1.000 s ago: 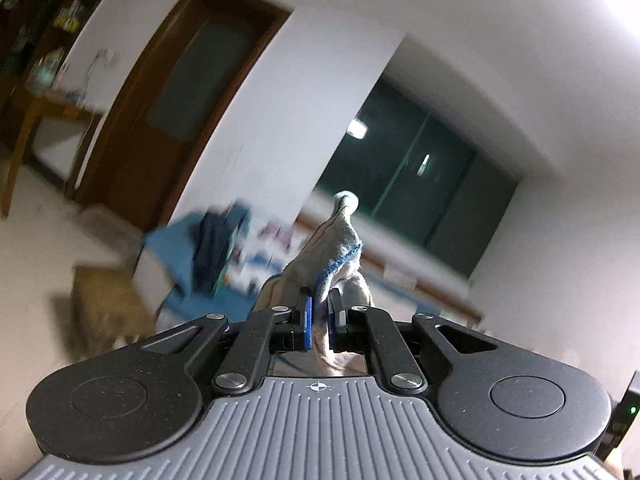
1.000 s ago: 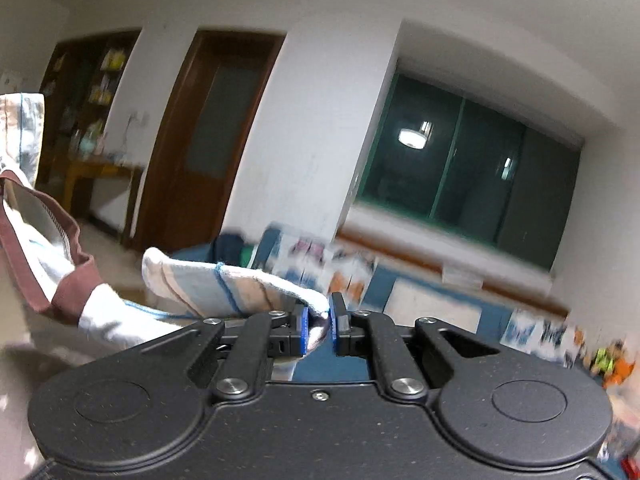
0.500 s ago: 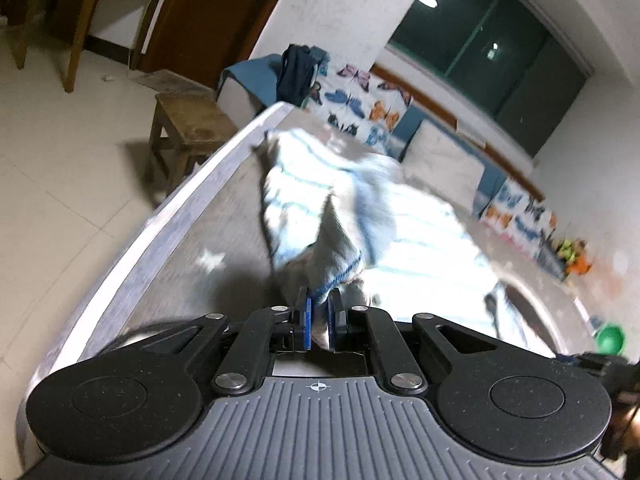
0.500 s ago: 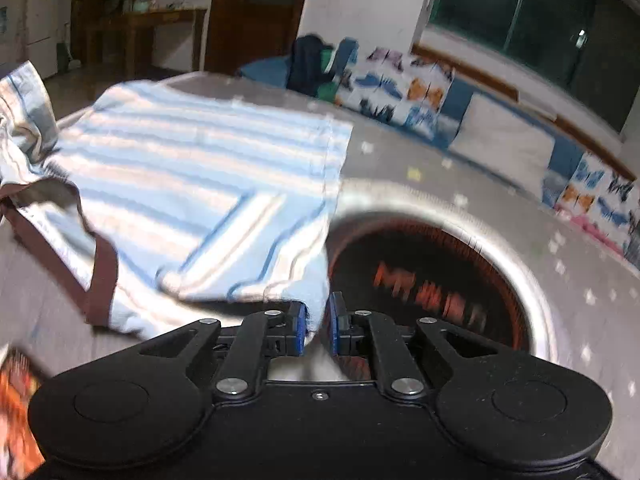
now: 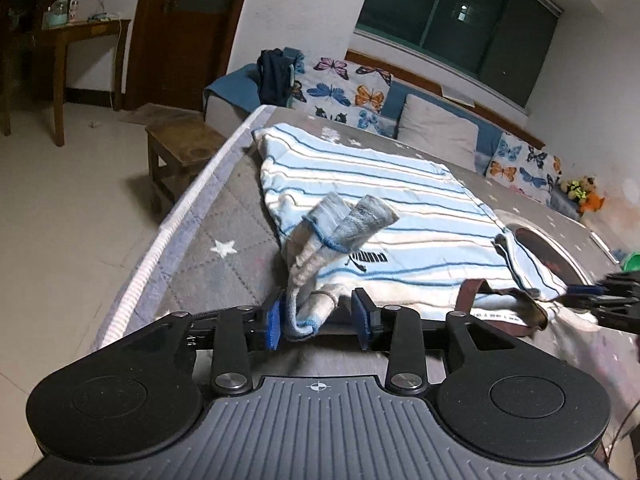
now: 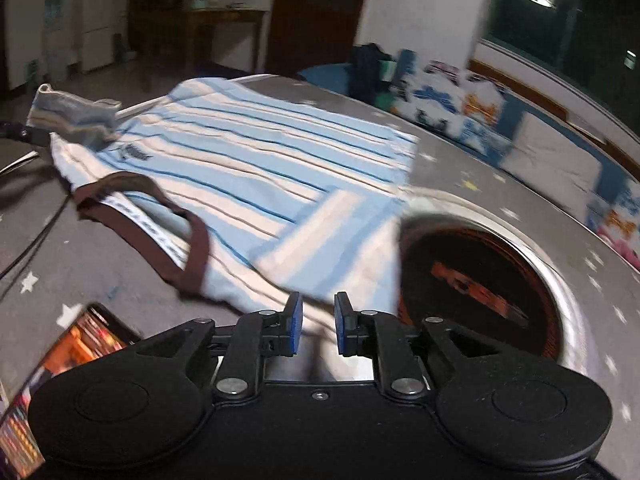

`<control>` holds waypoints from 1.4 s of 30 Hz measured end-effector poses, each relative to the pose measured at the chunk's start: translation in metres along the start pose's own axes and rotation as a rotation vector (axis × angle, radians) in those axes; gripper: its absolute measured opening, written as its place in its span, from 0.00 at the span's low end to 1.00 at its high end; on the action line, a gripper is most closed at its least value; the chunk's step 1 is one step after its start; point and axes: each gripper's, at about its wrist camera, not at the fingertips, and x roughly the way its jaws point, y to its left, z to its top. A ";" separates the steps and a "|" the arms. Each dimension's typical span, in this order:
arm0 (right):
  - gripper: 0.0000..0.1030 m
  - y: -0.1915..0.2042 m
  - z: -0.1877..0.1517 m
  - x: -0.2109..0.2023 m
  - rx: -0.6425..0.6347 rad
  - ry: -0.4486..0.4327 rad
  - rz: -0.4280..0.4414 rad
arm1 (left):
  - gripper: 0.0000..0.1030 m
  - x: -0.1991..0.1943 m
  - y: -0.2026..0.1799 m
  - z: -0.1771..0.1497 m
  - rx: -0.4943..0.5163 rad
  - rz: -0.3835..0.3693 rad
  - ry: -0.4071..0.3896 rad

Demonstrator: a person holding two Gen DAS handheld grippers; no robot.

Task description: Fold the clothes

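A striped shirt (image 5: pixel 384 216) lies spread nearly flat on a grey quilted bed cover (image 5: pixel 224 248) printed with small white stars, its knit fabric banded in pale blue and cream with thin darker blue lines and a small black logo (image 5: pixel 366 258) on the chest. A dark brown ribbed collar (image 6: pixel 160 232) curls open at the end nearest the cameras, with a white printed label strip inside it. The left gripper (image 5: pixel 316 322) has its jaws opening; a bunched, twisted sleeve (image 5: pixel 332 240) stands up from between the blue pads, leaning against the left pad while the right pad stands clear of it, so the cloth is no longer pinched. The right gripper (image 6: pixel 318 328) also has its jaws opening, with a narrow gap between the blue pads; the shirt's near edge lies just beyond the tips, and the blur hides whether any cloth remains between them. To the right of the shirt the bed cover carries a large round dark print (image 6: pixel 476 284) ringed in pale grey. A glossy phone (image 6: pixel 52 376) with a bright orange screen lies on the bed at the lower left of the right wrist view. Beside the bed stands a worn wooden stool (image 5: pixel 180 152) on pale floor tiles, and a sofa (image 5: pixel 400 100) with butterfly-patterned cushions runs along the far wall under a dark window.
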 end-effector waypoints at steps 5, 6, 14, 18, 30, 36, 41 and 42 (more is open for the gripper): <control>0.17 0.011 0.009 0.022 -0.024 0.016 0.038 | 0.43 -0.005 -0.004 -0.004 0.012 -0.004 -0.010; 0.17 0.013 0.010 0.026 -0.030 0.021 0.039 | 0.46 -0.005 -0.006 -0.004 0.021 -0.006 -0.014; 0.17 0.010 0.009 0.025 -0.002 0.014 0.071 | 0.50 -0.012 -0.012 -0.008 0.045 -0.015 -0.036; 0.17 0.013 0.009 0.031 -0.018 0.008 0.063 | 0.50 -0.011 -0.015 -0.007 0.050 -0.022 -0.050; 0.11 -0.019 0.006 -0.002 0.066 -0.093 -0.121 | 0.55 -0.008 -0.016 -0.003 0.071 -0.008 -0.074; 0.11 -0.065 -0.018 -0.016 0.216 -0.089 -0.271 | 0.43 -0.002 -0.009 0.000 0.012 0.007 -0.106; 0.11 -0.085 -0.040 -0.017 0.333 -0.065 -0.236 | 0.09 0.004 0.009 0.000 -0.095 0.043 -0.091; 0.12 -0.083 -0.043 -0.019 0.332 -0.070 -0.197 | 0.08 0.003 0.012 -0.001 -0.112 0.051 -0.098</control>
